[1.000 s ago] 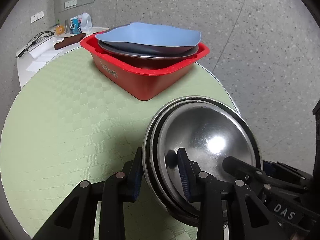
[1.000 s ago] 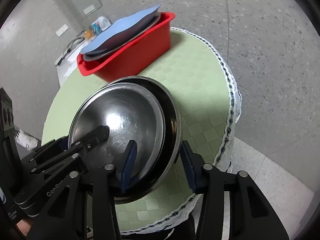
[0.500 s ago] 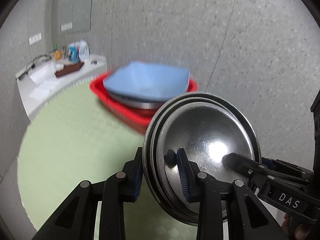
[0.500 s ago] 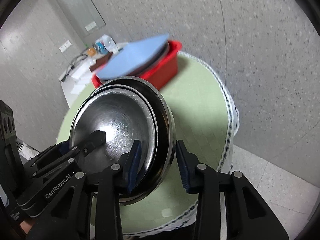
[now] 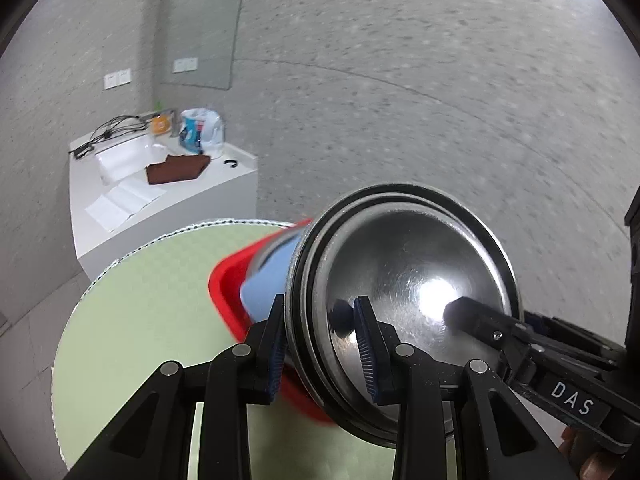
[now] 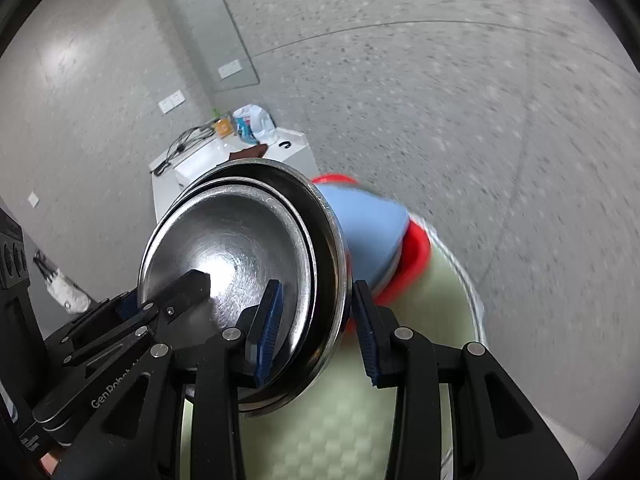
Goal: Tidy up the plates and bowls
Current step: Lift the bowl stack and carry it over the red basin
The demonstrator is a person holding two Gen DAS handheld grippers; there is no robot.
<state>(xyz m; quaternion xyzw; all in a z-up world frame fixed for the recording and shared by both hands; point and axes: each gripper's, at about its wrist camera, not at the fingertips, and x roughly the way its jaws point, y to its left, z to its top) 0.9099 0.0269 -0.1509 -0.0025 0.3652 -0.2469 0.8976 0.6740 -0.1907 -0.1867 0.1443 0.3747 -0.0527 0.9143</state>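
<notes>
Inspecting the load, we find a nested stack of steel bowls held clear of the green table, carried on edge between both tools. We judge the stack rigid, fairly light, and slippery: polished metal on rubber pads, with loose bowls that could slide apart if tilted further. The rim is the only sound place to take hold, and both tools use it.

The left gripper is narrowed onto the near rim, one pad inside the bowl and one behind the stack. The right gripper is clamped on the opposite rim likewise, one pad inside, one outside.

Beyond the stack sits the red tub with a blue mat across its contents, partly hidden by the bowls. Motion blur prevents finer detail there.
</notes>
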